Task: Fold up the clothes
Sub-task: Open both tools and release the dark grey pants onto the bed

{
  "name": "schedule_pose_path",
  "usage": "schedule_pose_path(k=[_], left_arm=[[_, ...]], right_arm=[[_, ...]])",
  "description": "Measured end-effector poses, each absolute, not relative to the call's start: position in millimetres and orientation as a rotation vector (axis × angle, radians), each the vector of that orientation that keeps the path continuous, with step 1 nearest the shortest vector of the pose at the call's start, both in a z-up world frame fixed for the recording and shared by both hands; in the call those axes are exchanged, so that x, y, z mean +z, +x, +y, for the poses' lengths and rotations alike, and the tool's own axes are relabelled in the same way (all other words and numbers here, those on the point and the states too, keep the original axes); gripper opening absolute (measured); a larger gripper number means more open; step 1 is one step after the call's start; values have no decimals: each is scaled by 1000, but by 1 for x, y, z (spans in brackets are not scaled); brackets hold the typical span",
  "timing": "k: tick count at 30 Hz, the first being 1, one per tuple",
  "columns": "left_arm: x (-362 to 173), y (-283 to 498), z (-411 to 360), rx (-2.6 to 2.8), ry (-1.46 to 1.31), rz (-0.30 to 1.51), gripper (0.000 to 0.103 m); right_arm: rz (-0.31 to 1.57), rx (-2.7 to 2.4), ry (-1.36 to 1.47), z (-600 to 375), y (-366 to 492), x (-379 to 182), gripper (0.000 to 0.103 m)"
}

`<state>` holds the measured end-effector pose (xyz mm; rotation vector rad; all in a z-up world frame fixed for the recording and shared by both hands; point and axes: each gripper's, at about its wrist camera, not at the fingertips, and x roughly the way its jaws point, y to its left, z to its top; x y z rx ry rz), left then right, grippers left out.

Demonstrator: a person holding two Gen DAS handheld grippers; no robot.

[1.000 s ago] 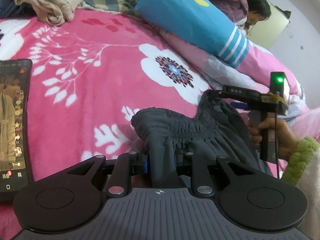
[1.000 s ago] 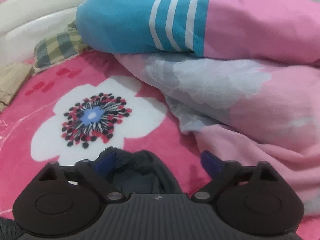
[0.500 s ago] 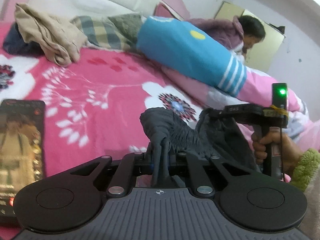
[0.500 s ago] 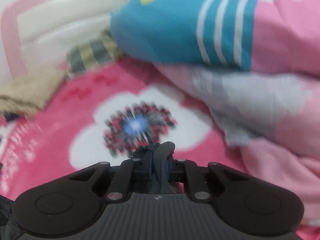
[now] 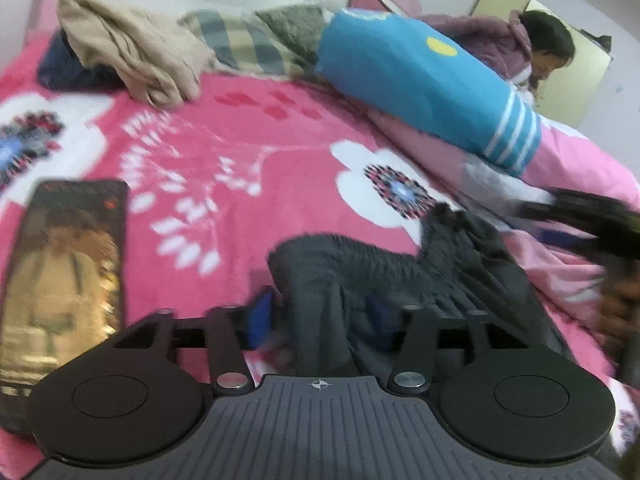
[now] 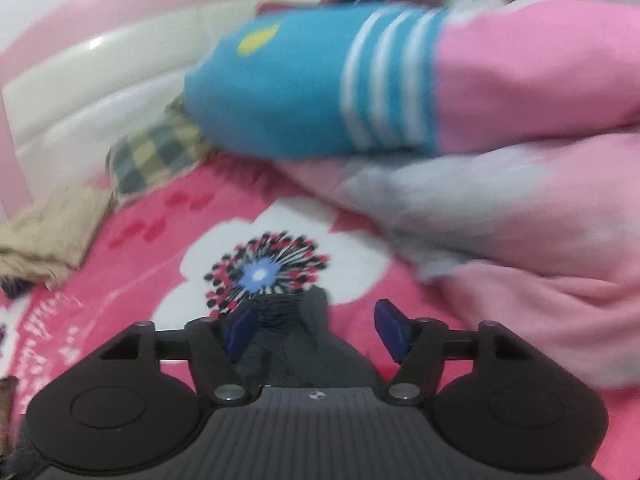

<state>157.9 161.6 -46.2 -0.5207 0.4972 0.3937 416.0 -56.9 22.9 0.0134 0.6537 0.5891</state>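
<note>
A dark grey garment with an elastic waistband [image 5: 360,268] lies bunched on the pink flowered bedspread [image 5: 224,148]. My left gripper [image 5: 320,316] is open, its blue pads spread either side of the cloth. My right gripper [image 6: 316,328] is open too, with the waistband [image 6: 284,320] lying between its blue pads. The right gripper shows blurred at the right edge of the left wrist view [image 5: 588,224], just right of the garment.
A phone with a lit screen [image 5: 64,276] lies at the left. Beige clothes [image 5: 132,56] and a plaid cushion [image 5: 244,40] lie at the headboard. A blue striped pillow [image 5: 420,80] and pink quilt [image 6: 540,208] bound the right. A person [image 5: 540,48] sits behind.
Both grippers were shut on the grey waistband half a second ago and have now opened. The garment has dropped back onto the bedspread.
</note>
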Motion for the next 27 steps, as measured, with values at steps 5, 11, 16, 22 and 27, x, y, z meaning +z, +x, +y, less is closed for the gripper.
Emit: schedule_pose_path(k=[5,11,16,22,27], left_arm=[[-33,144,147,432,-428,430,76],[-16,119,112,389,-277,303,97],[-5,93,79,221,-161,186,99],[-14,111,53,7,-95,312,98],[-24,130,34,-144,-48,434,86]], right_arm=[[644,534,205,-139,323,43,76],[673,397,329,-209,186,29,78],[675,240,526,-254,90,9,78],[634,138,572,-287,41,6,78],[597,135,497,-288,62,21,78]])
